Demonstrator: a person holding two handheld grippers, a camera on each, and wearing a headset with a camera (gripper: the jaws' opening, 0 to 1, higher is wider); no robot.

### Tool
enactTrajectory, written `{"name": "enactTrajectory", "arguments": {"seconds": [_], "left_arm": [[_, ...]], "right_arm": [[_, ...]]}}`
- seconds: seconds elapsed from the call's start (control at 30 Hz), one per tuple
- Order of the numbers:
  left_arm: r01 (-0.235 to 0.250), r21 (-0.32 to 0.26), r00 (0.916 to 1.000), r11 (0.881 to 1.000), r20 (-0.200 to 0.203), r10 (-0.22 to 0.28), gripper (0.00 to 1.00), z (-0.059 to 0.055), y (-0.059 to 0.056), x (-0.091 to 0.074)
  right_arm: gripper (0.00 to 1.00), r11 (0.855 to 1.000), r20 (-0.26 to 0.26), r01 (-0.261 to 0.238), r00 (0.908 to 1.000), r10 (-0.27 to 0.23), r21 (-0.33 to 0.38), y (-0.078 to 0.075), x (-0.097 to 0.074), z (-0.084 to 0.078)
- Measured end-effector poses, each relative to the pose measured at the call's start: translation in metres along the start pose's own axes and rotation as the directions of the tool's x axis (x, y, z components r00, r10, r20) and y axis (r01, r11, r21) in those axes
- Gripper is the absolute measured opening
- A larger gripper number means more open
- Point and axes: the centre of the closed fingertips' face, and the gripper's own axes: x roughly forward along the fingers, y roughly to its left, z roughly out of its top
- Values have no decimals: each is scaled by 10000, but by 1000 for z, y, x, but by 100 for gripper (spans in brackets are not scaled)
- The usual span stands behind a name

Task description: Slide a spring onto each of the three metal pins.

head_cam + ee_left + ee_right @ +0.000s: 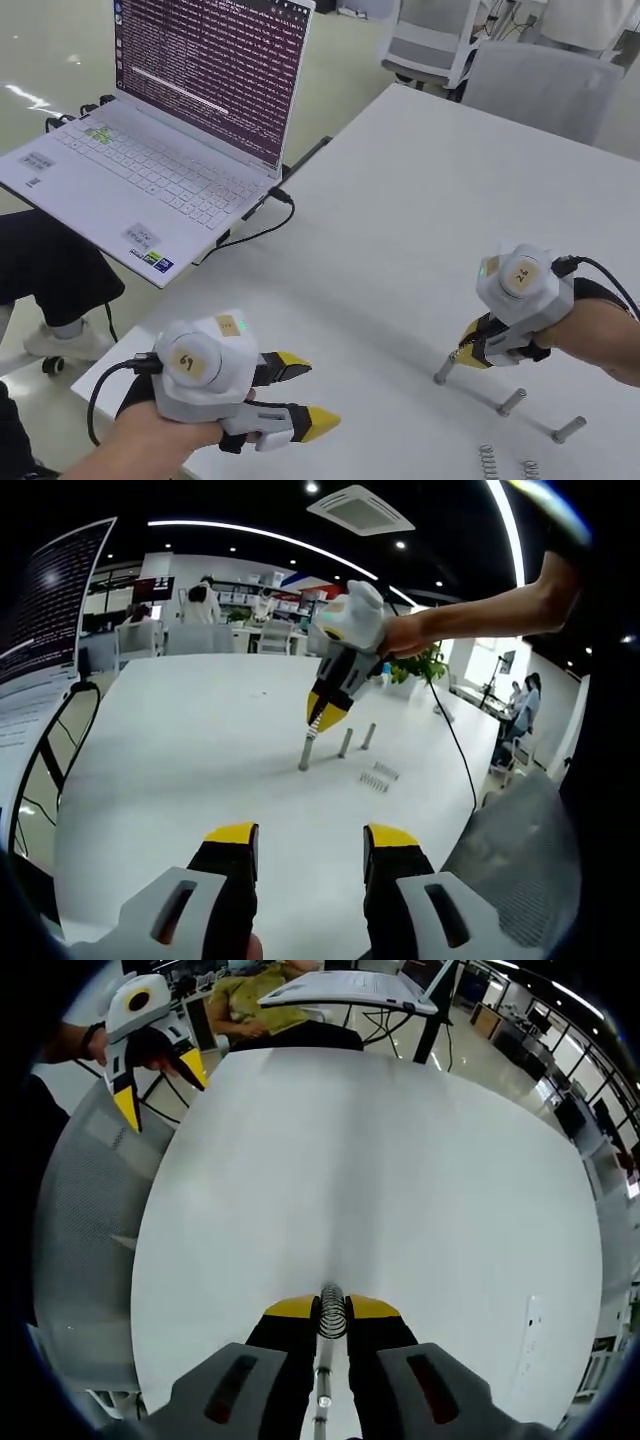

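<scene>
**Spring held at the first pin**

Right tool [331,1308] pinches the spring [331,1322] by its sides at the tip of the pin [322,1375]. The spring is likely light and squashy, so grip gently. Left tool [315,838] gapes, empty. Spare springs [488,460] lie on the counter [400,220].

Both arms forward, left tongs [310,392] gaping (tips well apart), right tongs [468,357] tipped downward, pinched on a spring [331,1315]

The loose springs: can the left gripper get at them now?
Probably yes. The left gripper is open, with bare table between it and the springs; the right gripper is at a pin to the side.
</scene>
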Motion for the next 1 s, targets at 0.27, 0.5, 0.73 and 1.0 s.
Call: {"name": "enactTrajectory", "arguments": {"seconds": [0.27, 0.5, 0.73, 1.0], "left_arm": [[-20, -52, 10000, 10000, -24, 20, 36, -1, 1, 0], [-8, -93, 10000, 10000, -22, 8, 36, -3, 1, 1], [-14, -140, 10000, 9999, -24, 14, 36, -4, 1, 0], [-47, -178, 10000, 9998, -19, 47, 35, -5, 3, 0]], "right_arm": [[8, 9999, -178, -132, 9998, 131, -62, 1, 5, -2], [8, 9996, -342, -234, 9992, 229, -140, 2, 10, -5], [9, 9996, -374, -267, 9990, 263, -93, 1, 15, -2], [9, 9986, -722, -370, 9968, 343, -365, 5, 21, -7]]}}
